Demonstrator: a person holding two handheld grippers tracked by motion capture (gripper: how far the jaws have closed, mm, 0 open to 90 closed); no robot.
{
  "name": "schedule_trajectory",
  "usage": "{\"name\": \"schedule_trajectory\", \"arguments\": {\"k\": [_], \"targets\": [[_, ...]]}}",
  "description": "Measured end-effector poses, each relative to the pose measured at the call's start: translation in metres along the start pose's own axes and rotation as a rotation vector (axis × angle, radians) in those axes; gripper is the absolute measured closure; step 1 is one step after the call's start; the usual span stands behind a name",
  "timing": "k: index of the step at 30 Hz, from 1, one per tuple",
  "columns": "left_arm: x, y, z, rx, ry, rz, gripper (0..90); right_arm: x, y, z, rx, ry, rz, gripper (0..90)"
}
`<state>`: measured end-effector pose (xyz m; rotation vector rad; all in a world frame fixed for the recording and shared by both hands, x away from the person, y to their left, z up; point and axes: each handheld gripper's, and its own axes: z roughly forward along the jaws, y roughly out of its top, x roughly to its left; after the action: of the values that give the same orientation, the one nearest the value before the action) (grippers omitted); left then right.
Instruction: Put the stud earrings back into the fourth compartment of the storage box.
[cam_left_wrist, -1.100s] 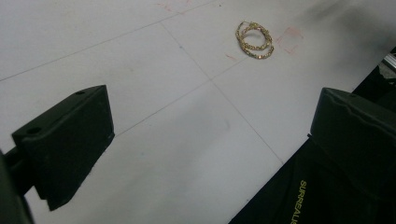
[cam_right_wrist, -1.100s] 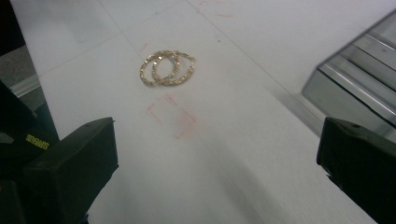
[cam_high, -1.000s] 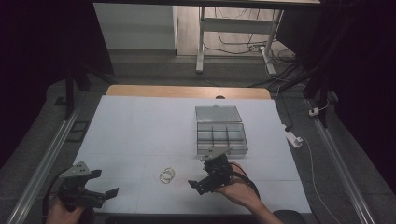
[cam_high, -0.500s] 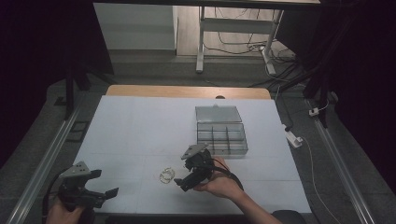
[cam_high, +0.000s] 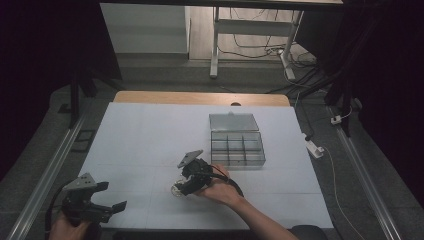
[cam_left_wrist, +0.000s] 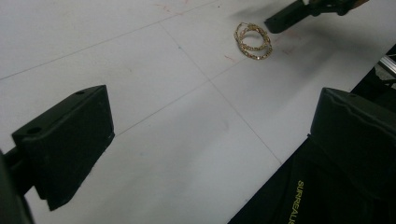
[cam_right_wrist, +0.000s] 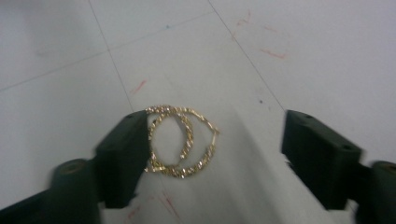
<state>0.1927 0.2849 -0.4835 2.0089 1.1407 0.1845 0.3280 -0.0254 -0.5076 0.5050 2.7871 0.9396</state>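
Note:
Two gold hoop earrings (cam_right_wrist: 182, 142) lie overlapping on the white table. My right gripper (cam_right_wrist: 212, 163) is open and hangs low over them; the earrings sit between its jaws, close against the left one. In the high view the right gripper (cam_high: 186, 187) is at the table's front middle with the earrings (cam_high: 177, 190) at its tip. My left gripper (cam_high: 107, 207) is open at the front left corner, over the table edge. In the left gripper view its jaws stand wide apart, with the earrings (cam_left_wrist: 253, 40) far ahead and the right gripper's jaw tip beside them.
A clear plastic compartment box (cam_high: 237, 148) with its lid open stands behind the right hand. The table's front edge (cam_left_wrist: 280, 163) runs under the left gripper. A white power strip (cam_high: 314, 146) lies off the right side of the table.
The right gripper has moved left and forward across the table from near the box to the earrings. The left gripper has stayed put.

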Motion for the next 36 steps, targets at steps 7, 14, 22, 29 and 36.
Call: {"name": "schedule_trajectory", "arguments": {"k": [7,14,22,29,36], "targets": [[0.000,0.000,0.000,0.002,-0.001,0.001,0.0,0.004,0.002,0.005,0.027,0.054,-0.035,65.4],[0.000,0.000,0.001,0.005,-0.003,0.001,0.0,0.006,0.000,0.014,0.051,0.054,-0.050,77.2],[0.000,0.000,0.001,0.008,-0.004,0.002,0.0,0.010,0.000,0.017,0.055,0.040,-0.074,84.7],[0.000,0.000,0.001,0.008,-0.008,-0.001,0.0,0.006,0.001,0.011,0.039,0.054,-0.031,84.8],[0.001,0.000,0.001,0.008,-0.009,-0.002,0.0,-0.002,0.006,-0.007,-0.006,0.035,-0.005,84.8]]}}
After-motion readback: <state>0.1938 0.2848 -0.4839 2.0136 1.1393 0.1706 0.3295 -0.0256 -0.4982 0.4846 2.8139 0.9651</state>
